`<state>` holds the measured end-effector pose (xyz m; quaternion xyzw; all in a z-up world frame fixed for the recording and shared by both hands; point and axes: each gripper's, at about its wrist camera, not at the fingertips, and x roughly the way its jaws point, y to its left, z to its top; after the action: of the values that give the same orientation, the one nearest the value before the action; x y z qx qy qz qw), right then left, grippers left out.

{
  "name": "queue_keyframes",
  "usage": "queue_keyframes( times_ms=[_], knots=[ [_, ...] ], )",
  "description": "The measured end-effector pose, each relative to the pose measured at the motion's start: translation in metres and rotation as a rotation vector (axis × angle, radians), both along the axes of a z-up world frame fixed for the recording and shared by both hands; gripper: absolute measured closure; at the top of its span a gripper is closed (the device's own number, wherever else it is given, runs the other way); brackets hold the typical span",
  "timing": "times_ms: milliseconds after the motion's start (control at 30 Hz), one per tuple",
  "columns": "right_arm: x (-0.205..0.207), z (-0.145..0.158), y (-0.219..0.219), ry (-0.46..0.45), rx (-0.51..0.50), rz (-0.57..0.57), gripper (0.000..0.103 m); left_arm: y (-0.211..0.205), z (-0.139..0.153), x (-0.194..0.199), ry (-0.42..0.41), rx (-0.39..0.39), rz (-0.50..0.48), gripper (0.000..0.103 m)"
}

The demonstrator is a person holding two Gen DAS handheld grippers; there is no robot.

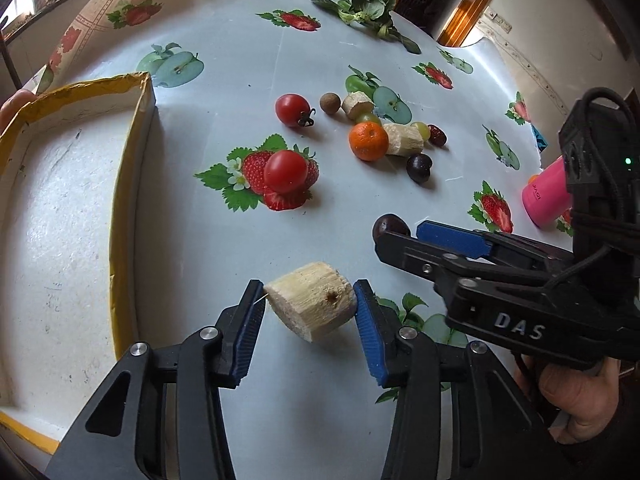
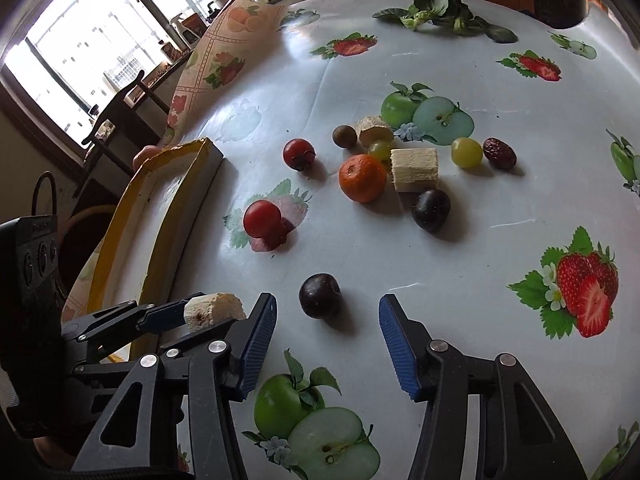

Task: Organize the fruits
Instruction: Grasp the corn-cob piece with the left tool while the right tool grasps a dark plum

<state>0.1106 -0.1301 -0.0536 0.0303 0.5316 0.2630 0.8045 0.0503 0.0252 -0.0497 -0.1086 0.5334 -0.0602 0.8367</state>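
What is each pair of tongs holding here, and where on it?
Left tongs grip the sugarcane piece across its sides. Right tongs are open around a dark plum, holding nothing.

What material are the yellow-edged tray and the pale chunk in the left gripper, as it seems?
Tray: probably foam, matte and scuffed white inside, with yellow tape on the rim. Pale chunk: fibrous plant stalk, likely peeled sugarcane, with stringy grain and rough cut ends.
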Motion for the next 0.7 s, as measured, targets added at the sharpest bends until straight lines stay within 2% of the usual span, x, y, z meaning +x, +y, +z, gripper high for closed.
queue_keyframes(
  times_ms=[133,233,433,700],
  knots=[
    [0.004,-0.016,0.026,-0.017,-0.092,0.024,0.061,0.006,0.005,-0.008,-0.001,0.001,0.003,0.060],
    [0.002,-0.015,0.037,-0.070,-0.176,0.031,0.077,0.009,0.009,-0.012,-0.010,-0.004,0.004,0.060],
    [-0.005,-0.001,0.032,-0.057,-0.125,0.020,0.077,0.016,0.022,-0.020,-0.033,-0.020,-0.001,0.060],
    [-0.030,0.025,0.041,-0.084,-0.087,0.022,0.077,0.034,0.038,-0.035,-0.061,-0.012,0.010,0.060]
  ],
)
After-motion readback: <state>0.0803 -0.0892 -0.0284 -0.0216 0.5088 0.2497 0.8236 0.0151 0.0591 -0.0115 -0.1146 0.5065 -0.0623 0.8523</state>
